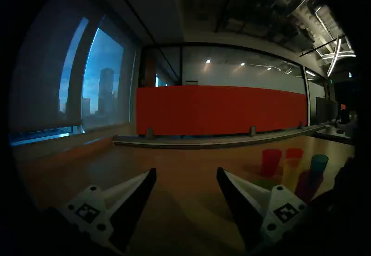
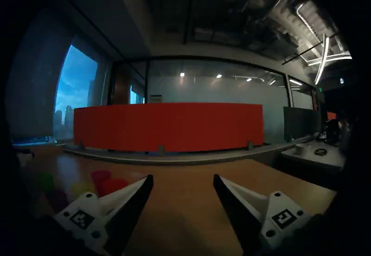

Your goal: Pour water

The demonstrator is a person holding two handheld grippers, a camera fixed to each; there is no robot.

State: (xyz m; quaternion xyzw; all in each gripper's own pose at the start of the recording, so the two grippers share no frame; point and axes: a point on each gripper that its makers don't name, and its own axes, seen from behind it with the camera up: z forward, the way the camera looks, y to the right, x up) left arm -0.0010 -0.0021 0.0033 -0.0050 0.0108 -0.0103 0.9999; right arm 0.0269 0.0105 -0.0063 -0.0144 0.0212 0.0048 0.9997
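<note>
Because the light is dim and I see them side-on, I cannot tell whether any of the coloured cups [image 1: 292, 170] hold water. In the left gripper view they stand bunched on the desk [image 1: 139, 158], off to the right: a red cup [image 1: 271, 161] at the front of the group and a teal cup [image 1: 319, 162] farthest right. Yellow and purplish ones between them blur together. The lowest cups are cut off by my own finger and by a dark shape at the edge. In the right gripper view the same bunch sits low on the left, half hidden behind my finger.

My left gripper [image 1: 186, 170] has its fingers [image 1: 134, 195] spread wide with nothing between them. My right gripper [image 2: 183, 177] is likewise spread and gripping nothing.

Bare wood runs ahead of both grippers to the desk's far edge, where a grey rail carries a red partition [image 1: 222, 110]. A window [image 1: 99, 86] lies left.
</note>
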